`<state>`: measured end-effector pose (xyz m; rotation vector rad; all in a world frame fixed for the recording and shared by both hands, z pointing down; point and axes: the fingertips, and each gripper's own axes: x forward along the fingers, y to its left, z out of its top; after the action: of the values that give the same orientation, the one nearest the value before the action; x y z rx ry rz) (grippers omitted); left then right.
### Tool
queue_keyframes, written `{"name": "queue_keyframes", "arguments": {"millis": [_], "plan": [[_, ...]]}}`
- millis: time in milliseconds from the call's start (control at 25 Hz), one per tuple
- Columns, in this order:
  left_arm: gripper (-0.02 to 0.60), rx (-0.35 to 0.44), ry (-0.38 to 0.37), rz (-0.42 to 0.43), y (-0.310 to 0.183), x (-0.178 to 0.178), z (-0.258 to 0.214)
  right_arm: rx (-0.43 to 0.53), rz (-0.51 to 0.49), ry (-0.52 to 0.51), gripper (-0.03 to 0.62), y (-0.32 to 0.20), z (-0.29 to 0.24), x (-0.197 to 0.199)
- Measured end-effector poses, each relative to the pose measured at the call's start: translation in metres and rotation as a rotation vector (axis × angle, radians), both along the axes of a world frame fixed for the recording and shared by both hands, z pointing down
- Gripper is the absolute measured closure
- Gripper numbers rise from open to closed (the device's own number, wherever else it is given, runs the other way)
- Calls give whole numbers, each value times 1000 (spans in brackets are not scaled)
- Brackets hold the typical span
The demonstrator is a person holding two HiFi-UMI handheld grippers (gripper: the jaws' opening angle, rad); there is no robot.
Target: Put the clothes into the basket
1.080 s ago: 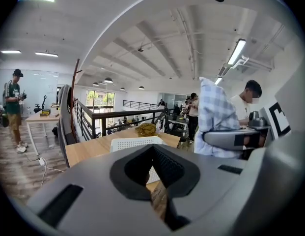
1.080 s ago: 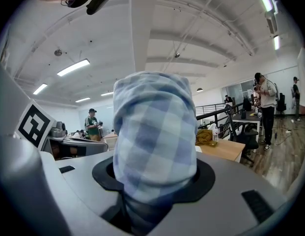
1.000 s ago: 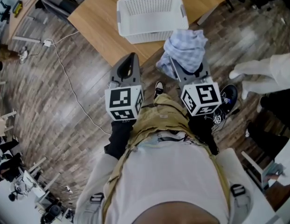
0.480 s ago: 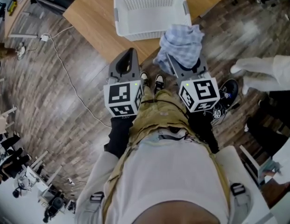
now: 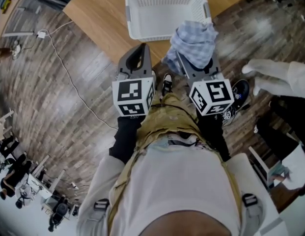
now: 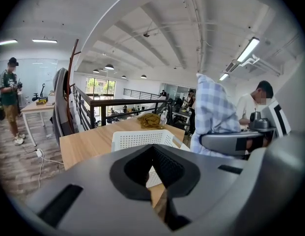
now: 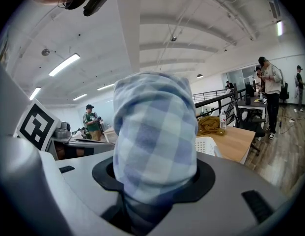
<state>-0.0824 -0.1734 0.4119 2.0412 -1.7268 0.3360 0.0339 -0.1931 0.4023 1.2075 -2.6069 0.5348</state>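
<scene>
Wooden table (image 5: 93,14) carries a white perforated plastic basket (image 5: 142,32). Crumpled blue-white checked cloth (image 5: 194,42) is clamped in the right gripper (image 5: 193,63) jaws, at the basket's near corner, not inside. Left gripper (image 5: 141,53) jaws together, empty. Both grippers sit closer to the basket than before.

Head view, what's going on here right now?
A person stands at a wooden table with a claw in each hand. The right claw is shut on a bundled blue checked cloth, held up near the empty white basket on the table. The left claw is shut and holds nothing.
</scene>
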Motion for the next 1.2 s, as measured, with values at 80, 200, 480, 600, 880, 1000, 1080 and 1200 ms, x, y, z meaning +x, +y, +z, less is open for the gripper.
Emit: {"name": "queue_keyframes", "arguments": {"millis": [80, 200, 480, 600, 880, 1000, 1080, 1200], "plan": [[580, -13, 6, 3, -5, -2, 6, -11, 0, 5, 362, -5, 6, -5], [580, -33, 14, 6, -17, -8, 17, -25, -4, 11, 362, -18, 14, -15], [580, -71, 25, 6, -52, -18, 32, -36, -27, 16, 362, -59, 22, -35], [580, -88, 31, 5, -67, -20, 39, -38, -37, 20, 362, -79, 26, -40], [580, -138, 51, 8, -101, -27, 60, -49, -57, 36, 362, -121, 37, -57], [580, -152, 59, 11, -114, -23, 73, -59, -61, 48, 362, -136, 52, -58], [580, -178, 56, 18, -117, -20, 85, -79, -70, 58, 362, -142, 66, -57], [580, -215, 55, 19, -126, -21, 98, -122, -95, 80, 362, -153, 89, -62]]}}
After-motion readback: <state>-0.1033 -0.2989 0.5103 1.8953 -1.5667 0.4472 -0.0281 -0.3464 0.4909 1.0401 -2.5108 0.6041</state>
